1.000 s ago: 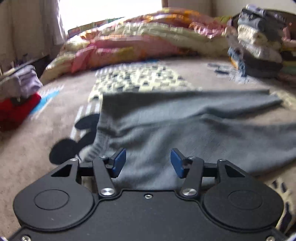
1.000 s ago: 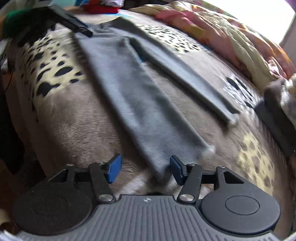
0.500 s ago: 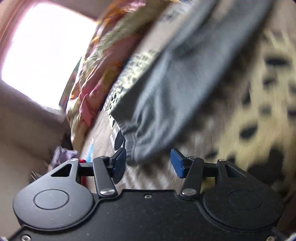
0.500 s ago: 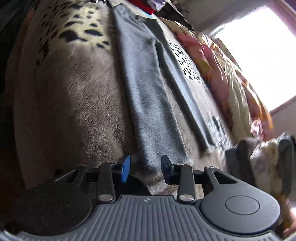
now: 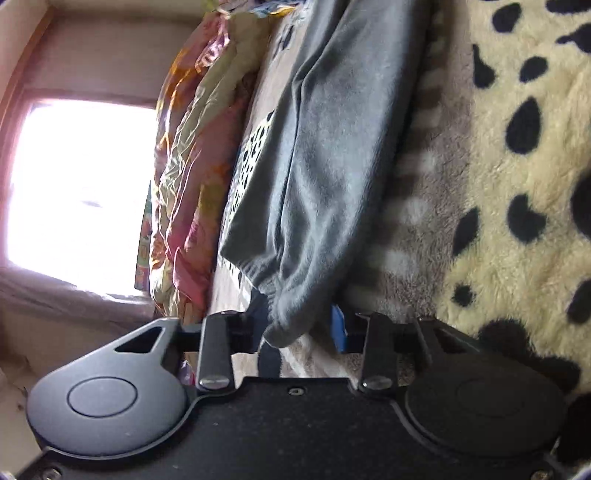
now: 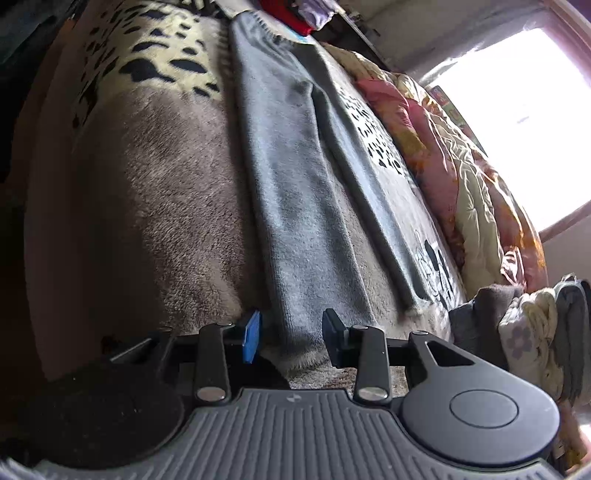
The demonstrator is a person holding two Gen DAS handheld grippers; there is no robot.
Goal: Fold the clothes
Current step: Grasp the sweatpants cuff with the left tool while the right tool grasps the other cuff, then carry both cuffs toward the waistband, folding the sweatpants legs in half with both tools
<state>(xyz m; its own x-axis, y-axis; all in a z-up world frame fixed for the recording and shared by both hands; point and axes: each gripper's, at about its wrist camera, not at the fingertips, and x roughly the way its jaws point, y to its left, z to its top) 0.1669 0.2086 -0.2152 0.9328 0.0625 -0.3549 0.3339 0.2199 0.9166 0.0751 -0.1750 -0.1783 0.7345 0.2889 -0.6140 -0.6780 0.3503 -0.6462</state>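
Grey trousers (image 6: 291,184) lie stretched out on a plush spotted blanket (image 6: 147,166), two legs side by side. My right gripper (image 6: 291,339) is open, its blue-padded fingers (image 6: 251,334) straddling the cuff end of the nearer leg. In the left wrist view, rolled sideways, the waistband end of the trousers (image 5: 310,192) reaches between the fingers of my left gripper (image 5: 299,328), which is open; its left pad is hidden by the cloth and only the right blue pad (image 5: 338,328) shows.
A crumpled pink and yellow quilt (image 6: 461,166) lies along the far side by a bright window (image 6: 528,110). A stack of folded clothes (image 6: 532,328) stands at the right. Red and purple clothes (image 6: 303,18) lie beyond the waistband.
Both grippers have rolled and dropped close to the trousers' ends. The right fingers have closed in somewhat around the cuff. The left gripper now has the waistband corner between its fingers.
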